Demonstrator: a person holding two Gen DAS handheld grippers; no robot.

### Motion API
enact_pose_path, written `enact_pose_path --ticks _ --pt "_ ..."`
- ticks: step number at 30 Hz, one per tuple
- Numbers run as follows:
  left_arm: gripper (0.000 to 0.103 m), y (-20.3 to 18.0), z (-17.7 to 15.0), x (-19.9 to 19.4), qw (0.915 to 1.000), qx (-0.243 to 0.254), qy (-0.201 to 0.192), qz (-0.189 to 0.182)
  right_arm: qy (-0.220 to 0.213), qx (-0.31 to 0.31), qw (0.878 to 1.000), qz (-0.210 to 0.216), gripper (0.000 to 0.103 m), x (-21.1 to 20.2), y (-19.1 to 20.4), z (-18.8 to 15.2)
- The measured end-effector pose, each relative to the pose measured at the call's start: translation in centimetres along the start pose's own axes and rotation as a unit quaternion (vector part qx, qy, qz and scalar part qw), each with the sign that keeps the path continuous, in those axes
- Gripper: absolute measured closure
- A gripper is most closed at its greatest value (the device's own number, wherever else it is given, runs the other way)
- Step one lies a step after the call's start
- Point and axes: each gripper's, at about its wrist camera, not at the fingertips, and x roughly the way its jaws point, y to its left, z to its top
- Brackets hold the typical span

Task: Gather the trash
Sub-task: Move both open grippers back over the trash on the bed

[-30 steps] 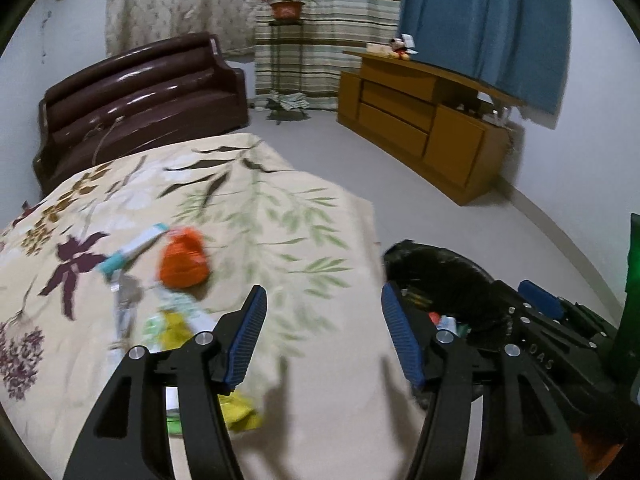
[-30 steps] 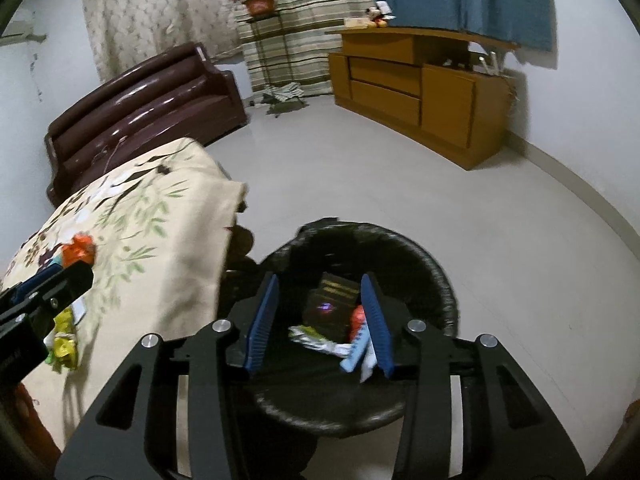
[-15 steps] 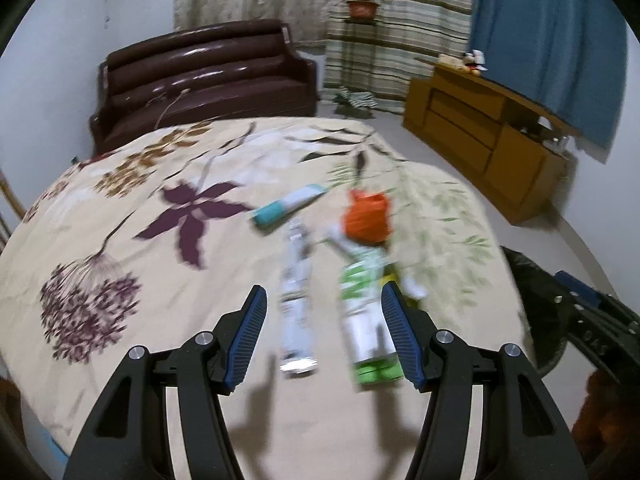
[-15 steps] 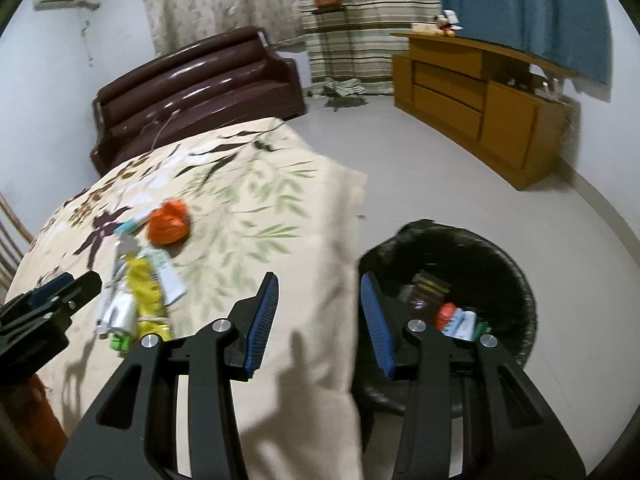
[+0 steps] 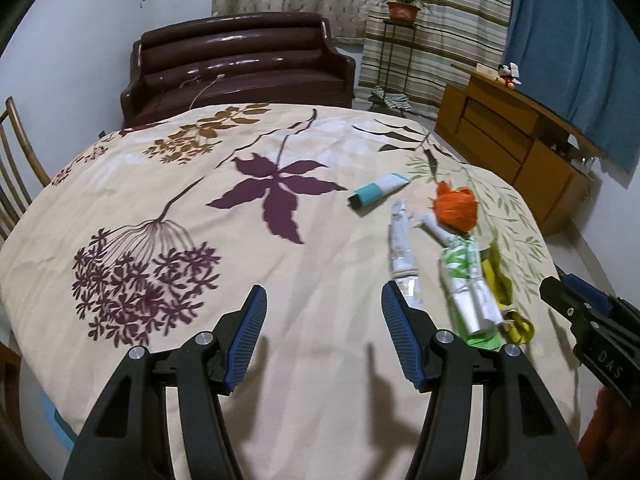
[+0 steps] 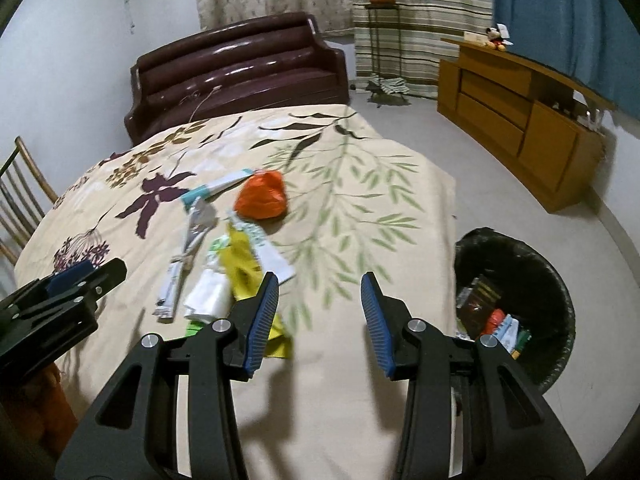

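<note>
Trash lies scattered on the floral tablecloth (image 5: 168, 200): from the left wrist, the left gripper (image 5: 322, 316) hangs wide open and empty above the cloth, its right finger just beside a clear wrapper (image 5: 403, 248). An orange wad (image 5: 458, 210) partly covers the green-and-white packet (image 5: 466, 280) (print unreadable). A brown sofa (image 5: 240, 68) stands behind.

From the right wrist, the right gripper (image 6: 316, 312) is likewise spread wide, holding nothing, with its left finger hiding part of a yellow wrapper (image 6: 240, 264). A black-lined bin (image 6: 552, 280) holding litter sits on the floor beside the table.
</note>
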Motion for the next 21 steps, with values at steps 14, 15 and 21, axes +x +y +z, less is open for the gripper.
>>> enact_pose_path --ticks 14,15,21 --pt "0.044 1.7 -0.6 0.4 0.9998 -0.013 0.011 -0.002 0.028 -0.025 0.999 0.010 0.061 1.7 3.0 -0.7" --pt "0.044 1.7 -0.7 0.4 0.9998 -0.013 0.011 -0.003 0.030 -0.026 0.999 0.010 0.061 1.9 3.1 -0.7" --pt "0.044 1.4 -0.7 0.6 0.9998 -0.009 0.015 -0.007 0.046 -0.031 0.998 0.010 0.063 2.8 3.4 -0.6"
